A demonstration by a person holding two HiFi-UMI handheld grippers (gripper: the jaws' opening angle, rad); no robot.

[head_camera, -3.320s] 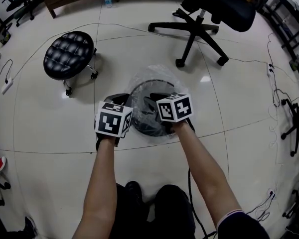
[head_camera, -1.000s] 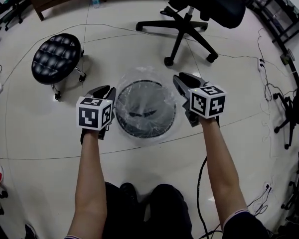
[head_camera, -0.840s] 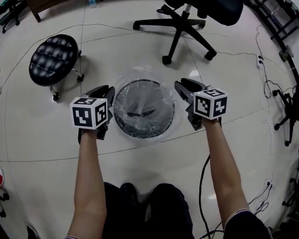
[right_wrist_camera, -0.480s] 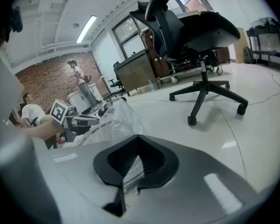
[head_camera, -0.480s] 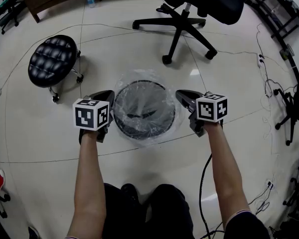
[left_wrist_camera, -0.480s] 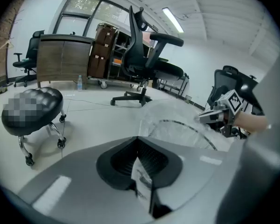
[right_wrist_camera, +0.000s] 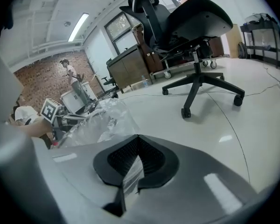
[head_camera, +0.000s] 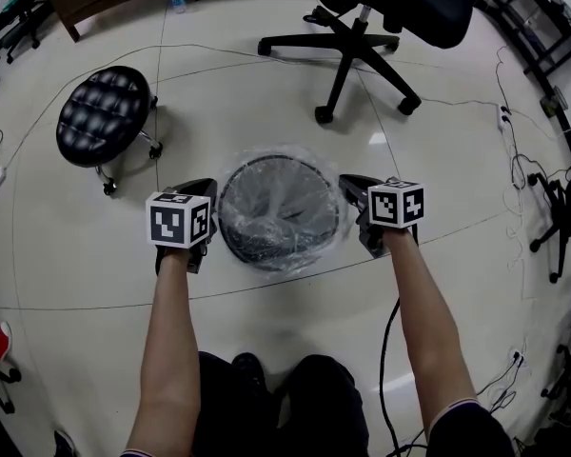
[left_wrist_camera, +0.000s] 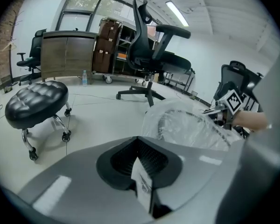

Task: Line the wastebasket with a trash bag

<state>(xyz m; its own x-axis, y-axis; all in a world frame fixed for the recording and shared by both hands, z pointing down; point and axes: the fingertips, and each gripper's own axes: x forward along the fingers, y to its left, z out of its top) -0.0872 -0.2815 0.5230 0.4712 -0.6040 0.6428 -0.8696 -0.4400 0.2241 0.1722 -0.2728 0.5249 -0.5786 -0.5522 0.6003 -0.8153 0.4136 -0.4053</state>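
Black tufted stool (head_camera: 103, 114) stands on the pale tiled floor (head_camera: 86, 255) at about 10 o'clock from the wastebasket (head_camera: 252, 250), well apart from it.

Next comes the left gripper (head_camera: 206, 188), at the basket's 9 o'clock, just beside the rim. A second ago it was held higher with its jaws apart. It has since sunk, and the jaws have just been closing. They now stand together, and the left gripper view shows a pale sliver of film pinched between the pads.

At the centre, the round dark wastebasket stands on the floor in front of the person's feet. The clear trash bag (head_camera: 284, 190) is draped into it, with its crinkled edge spilling over the rim all round. Three seconds ago both grippers were over the basket's near rim. Now they flank it.

The right gripper (head_camera: 350, 181) is at 3 o'clock, against the bag's overhang. It has dropped further than the left one and drawn in closer to the rim. Its jaws have also just been closing and are now clamped on a strip of the clear film.

A black office chair (head_camera: 362, 38) stands at 1 o'clock, well apart.
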